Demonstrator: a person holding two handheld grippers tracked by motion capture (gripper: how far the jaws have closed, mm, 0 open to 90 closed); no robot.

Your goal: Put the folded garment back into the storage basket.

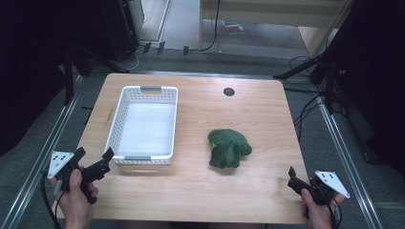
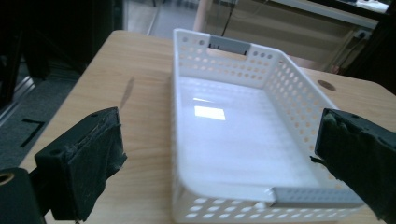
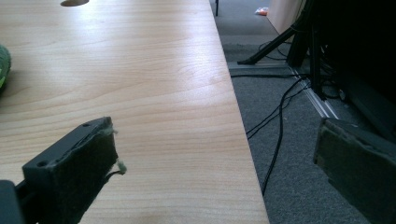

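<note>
A: Where's the broccoli?

B: Mid-desk, right of the white basket, well apart from both claws.

A: And the claws?

B: Left claw near the basket's near-left corner, right claw at the near-right corner; both gape, empty. Probably best to grip the stalk squarely.

I am counting one white perforated basket sitting toward the left edge of the table, and one broccoli head lying right of the table's middle. I am seeing one dark round hole near the far edge. I am working two grippers: one left gripper and one right gripper, at the near corners.
</note>
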